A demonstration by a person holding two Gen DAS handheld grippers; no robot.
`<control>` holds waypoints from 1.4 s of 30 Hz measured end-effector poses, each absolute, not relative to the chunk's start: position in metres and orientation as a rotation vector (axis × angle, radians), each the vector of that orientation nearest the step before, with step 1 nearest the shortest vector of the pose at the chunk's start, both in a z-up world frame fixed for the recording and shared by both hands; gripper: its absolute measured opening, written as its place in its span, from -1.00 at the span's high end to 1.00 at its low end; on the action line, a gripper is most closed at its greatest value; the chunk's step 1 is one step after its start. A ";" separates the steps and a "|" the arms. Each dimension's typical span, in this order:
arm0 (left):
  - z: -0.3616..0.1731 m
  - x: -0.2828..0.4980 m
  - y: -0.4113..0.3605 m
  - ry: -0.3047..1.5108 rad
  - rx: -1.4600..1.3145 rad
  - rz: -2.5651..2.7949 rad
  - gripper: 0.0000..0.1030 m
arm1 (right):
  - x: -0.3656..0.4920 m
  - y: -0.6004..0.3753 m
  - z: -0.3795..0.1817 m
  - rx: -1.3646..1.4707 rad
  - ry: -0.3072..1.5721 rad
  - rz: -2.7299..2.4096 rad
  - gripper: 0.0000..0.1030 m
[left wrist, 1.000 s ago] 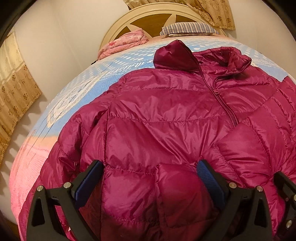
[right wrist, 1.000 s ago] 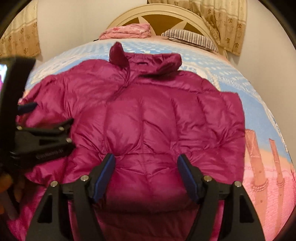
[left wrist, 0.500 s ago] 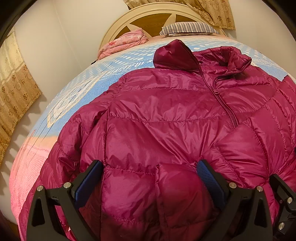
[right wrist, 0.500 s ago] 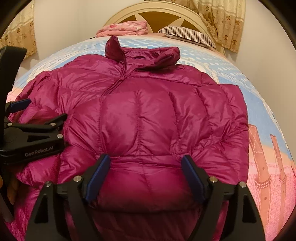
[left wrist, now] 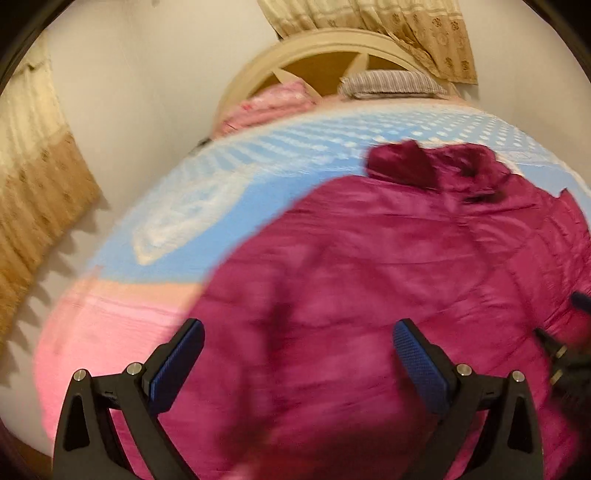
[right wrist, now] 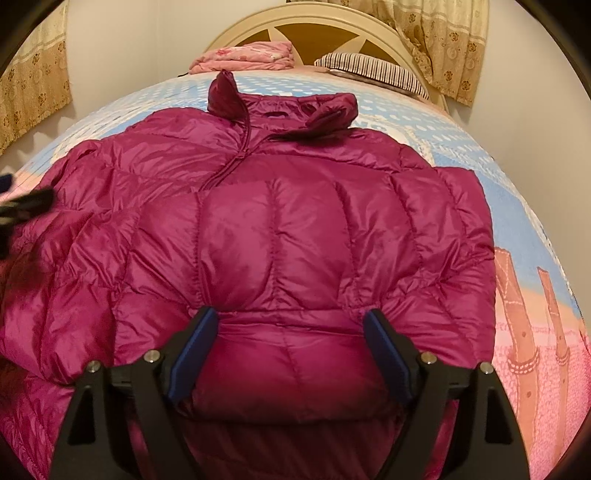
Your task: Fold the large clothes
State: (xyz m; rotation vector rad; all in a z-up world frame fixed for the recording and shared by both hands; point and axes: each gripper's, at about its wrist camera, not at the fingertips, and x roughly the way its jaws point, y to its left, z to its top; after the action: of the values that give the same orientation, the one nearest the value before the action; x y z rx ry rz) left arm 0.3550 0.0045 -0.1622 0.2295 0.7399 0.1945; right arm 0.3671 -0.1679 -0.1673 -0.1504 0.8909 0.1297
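A magenta quilted down jacket [right wrist: 295,236] lies front-up on the bed, collar toward the headboard, both sleeves folded in over the body. It also shows, blurred, in the left wrist view [left wrist: 388,295]. My right gripper [right wrist: 291,347] is open and empty, low over the jacket's lower middle, a puffed panel between its fingers. My left gripper [left wrist: 299,354] is open and empty above the jacket's left side. The left gripper's tip shows blurred at the left edge of the right wrist view [right wrist: 22,206].
The bed has a blue, white and pink cover [left wrist: 177,229]. A folded pink blanket [right wrist: 247,55] and a striped pillow [right wrist: 373,70] lie by the cream headboard [right wrist: 325,22]. Curtains [left wrist: 33,206] hang on the left and right walls.
My left gripper has swung left and back, fast enough to blur its view; more bed cover shows now. My right gripper has moved lower and nearer the jacket.
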 end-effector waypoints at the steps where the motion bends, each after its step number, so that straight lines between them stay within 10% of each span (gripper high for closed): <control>1: -0.160 0.350 0.017 0.738 0.232 0.210 -0.98 | 0.367 -0.168 -0.167 -0.151 0.890 0.129 -0.64; 12: -0.177 0.269 0.182 0.819 0.119 0.454 -0.98 | 0.342 -0.147 -0.127 -0.136 0.813 0.180 -0.65; 26: -0.209 0.244 0.189 0.894 -0.058 0.355 -0.95 | 0.333 -0.091 -0.167 -0.261 0.864 0.210 -0.80; 35: -0.204 0.244 0.187 0.857 -0.021 0.349 0.45 | 0.333 -0.089 -0.164 -0.277 0.843 0.187 -0.85; 42: -0.166 0.244 0.197 0.763 0.024 0.390 0.70 | 0.321 -0.096 -0.148 -0.242 0.808 0.216 -0.85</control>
State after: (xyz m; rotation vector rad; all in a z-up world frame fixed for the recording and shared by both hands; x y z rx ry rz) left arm 0.2437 0.1968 -0.1665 0.0244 0.7626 0.3903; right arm 0.3212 -0.0957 -0.1482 -0.2417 0.8083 0.2158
